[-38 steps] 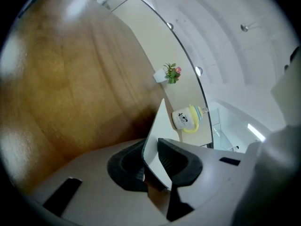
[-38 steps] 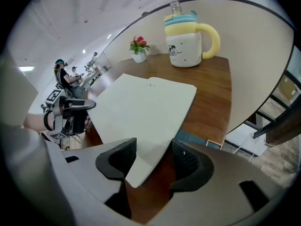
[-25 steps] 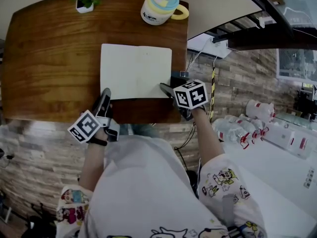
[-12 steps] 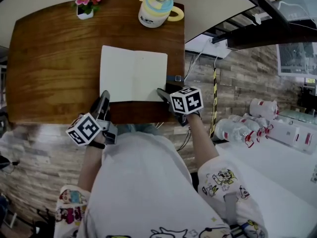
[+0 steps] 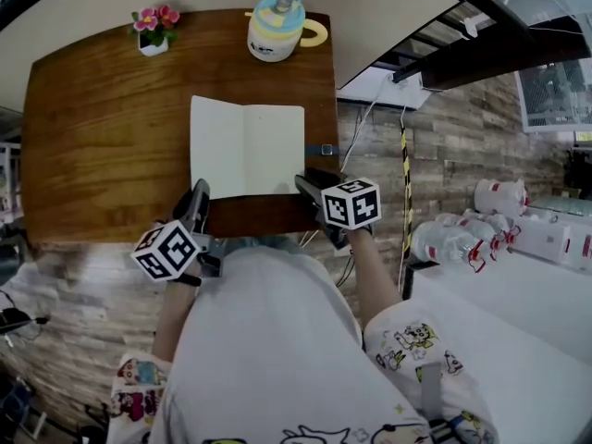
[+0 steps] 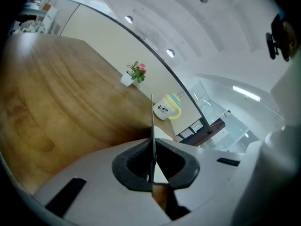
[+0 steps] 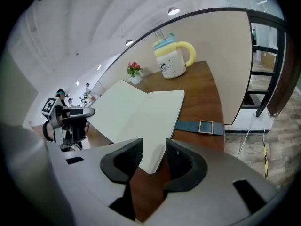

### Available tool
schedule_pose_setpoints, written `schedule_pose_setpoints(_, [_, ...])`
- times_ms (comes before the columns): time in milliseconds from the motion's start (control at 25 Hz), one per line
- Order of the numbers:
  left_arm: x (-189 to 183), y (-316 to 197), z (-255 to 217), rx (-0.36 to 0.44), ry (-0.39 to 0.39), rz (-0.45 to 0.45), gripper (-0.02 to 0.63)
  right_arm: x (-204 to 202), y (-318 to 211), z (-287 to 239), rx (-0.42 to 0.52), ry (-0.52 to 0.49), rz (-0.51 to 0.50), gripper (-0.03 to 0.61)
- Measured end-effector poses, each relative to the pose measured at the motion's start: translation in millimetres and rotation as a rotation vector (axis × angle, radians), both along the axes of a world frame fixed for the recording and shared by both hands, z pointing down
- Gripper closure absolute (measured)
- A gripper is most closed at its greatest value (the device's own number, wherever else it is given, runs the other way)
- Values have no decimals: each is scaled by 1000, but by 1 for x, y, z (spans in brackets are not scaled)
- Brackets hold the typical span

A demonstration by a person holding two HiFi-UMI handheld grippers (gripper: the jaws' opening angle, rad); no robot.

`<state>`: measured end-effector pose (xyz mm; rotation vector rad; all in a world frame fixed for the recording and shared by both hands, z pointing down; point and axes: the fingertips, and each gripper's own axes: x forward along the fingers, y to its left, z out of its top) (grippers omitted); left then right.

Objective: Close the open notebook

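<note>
The closing has begun at the left leaf. The notebook (image 5: 247,149) lies open on the near right part of the wooden table (image 5: 102,137), its spine running from near to far. The left gripper (image 5: 200,191) has its jaws pinched tight on the near-left corner. In the left gripper view a thin sheet stands edge-on between the pads, though I cannot tell from here whether it is the cover or only a page. From the right gripper view that left leaf looks a little raised off the table.

The right gripper (image 5: 303,181) sits at the near-right corner. Its jaws are about half apart and have just been closing. The corner of the right page pokes in between them, with neither pad pressing on it.

To my eye the next move is to carry the left leaf up and over to the right, onto the other page. The grip must stay firm so the thin sheet does not slip or buckle. A blue strap with a buckle (image 7: 200,127) lies just beside the notebook's right edge.

At the far edge stands a mug (image 5: 276,28) with a yellow handle, its lid on and its contents hidden. At the far left a small white pot (image 5: 151,44) holds pink flowers (image 5: 157,15).
</note>
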<state>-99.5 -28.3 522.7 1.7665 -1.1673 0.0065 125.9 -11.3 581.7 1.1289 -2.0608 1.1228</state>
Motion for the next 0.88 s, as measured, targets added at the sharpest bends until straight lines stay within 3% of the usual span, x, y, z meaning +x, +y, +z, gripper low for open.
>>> schedule_pose_setpoints(320, [16, 1, -13, 65, -106, 77, 606, 15, 4, -22, 80, -39, 65, 478])
schedule_pose_setpoints(880, [71, 6, -34, 237, -295, 338, 547, 26, 18, -55, 157, -105, 109, 518])
